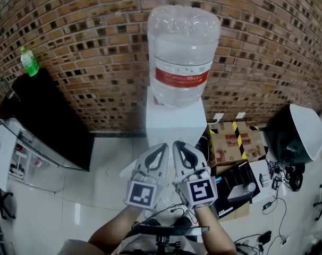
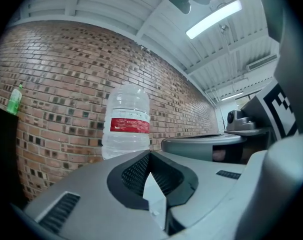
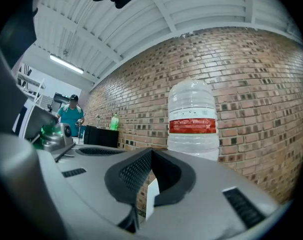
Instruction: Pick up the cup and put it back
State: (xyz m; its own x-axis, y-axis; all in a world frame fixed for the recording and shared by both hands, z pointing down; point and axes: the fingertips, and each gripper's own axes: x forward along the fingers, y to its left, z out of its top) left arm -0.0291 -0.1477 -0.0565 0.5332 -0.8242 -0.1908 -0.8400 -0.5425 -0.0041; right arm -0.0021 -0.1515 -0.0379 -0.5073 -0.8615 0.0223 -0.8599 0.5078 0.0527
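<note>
No cup shows in any view. A white water dispenser (image 1: 174, 122) stands against the brick wall, with a large clear bottle (image 1: 183, 54) bearing a red label on top. My left gripper (image 1: 163, 146) and right gripper (image 1: 177, 144) are held side by side just in front of the dispenser, both pointing at it. Both are shut with nothing between the jaws. In the left gripper view the shut left gripper (image 2: 149, 155) points toward the bottle (image 2: 126, 126). The right gripper view shows the shut right gripper (image 3: 151, 152) below the bottle (image 3: 192, 121).
A black cabinet (image 1: 49, 122) with a green bottle (image 1: 29, 61) on top stands left of the dispenser. To the right lie a cardboard box (image 1: 232, 142), a black case (image 1: 236, 184), a white rounded object (image 1: 304, 133) and cables. A person in a teal shirt (image 3: 70, 115) stands far off.
</note>
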